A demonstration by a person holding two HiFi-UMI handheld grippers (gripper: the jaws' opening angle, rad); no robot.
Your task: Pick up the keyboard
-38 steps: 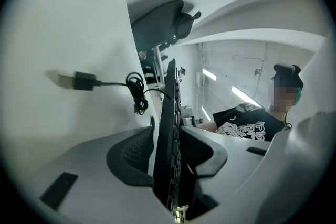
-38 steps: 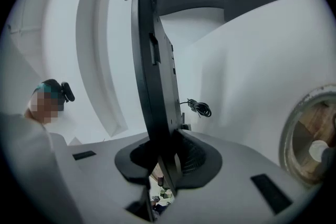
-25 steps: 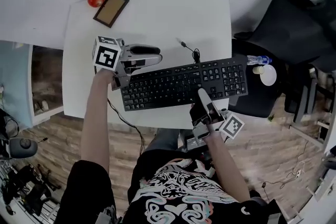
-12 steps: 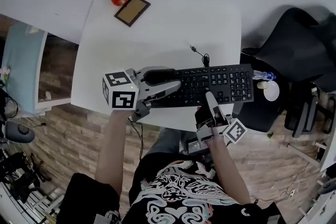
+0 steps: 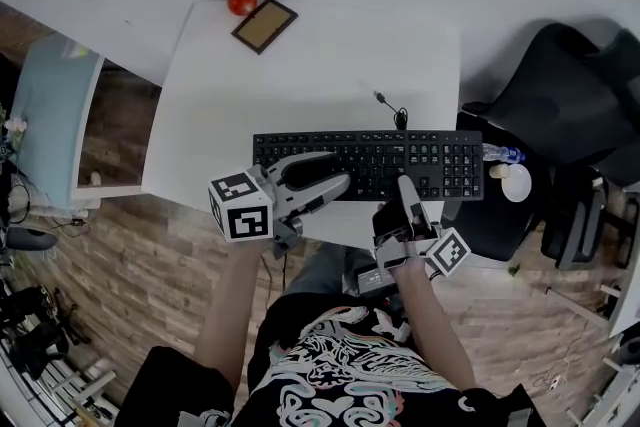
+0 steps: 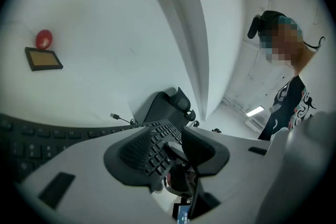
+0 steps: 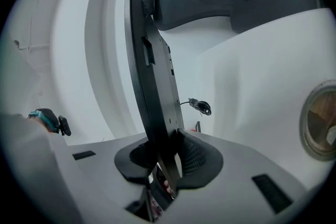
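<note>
A black keyboard (image 5: 375, 160) lies along the near edge of the white table (image 5: 300, 85), and its right end overhangs the table's right side. My right gripper (image 5: 405, 187) is shut on the keyboard's front edge right of the middle. In the right gripper view the keyboard (image 7: 152, 86) runs edge-on between the pads of the right gripper (image 7: 168, 157). My left gripper (image 5: 340, 173) hovers over the keyboard's left front part with its jaws apart. Keys of the keyboard (image 6: 157, 147) show through the gap of the left gripper (image 6: 165, 150), and nothing is pinched.
A red ball (image 5: 241, 1) and a small framed brown board (image 5: 265, 25) sit at the table's far left corner. The keyboard's cable (image 5: 392, 110) coils behind it. A black office chair (image 5: 560, 105), a bottle (image 5: 500, 153) and a white cup (image 5: 515, 183) stand to the right.
My left gripper swung from beside the keyboard's left end to above its left front part, turning as it went. The right gripper kept its hold on the front edge.
</note>
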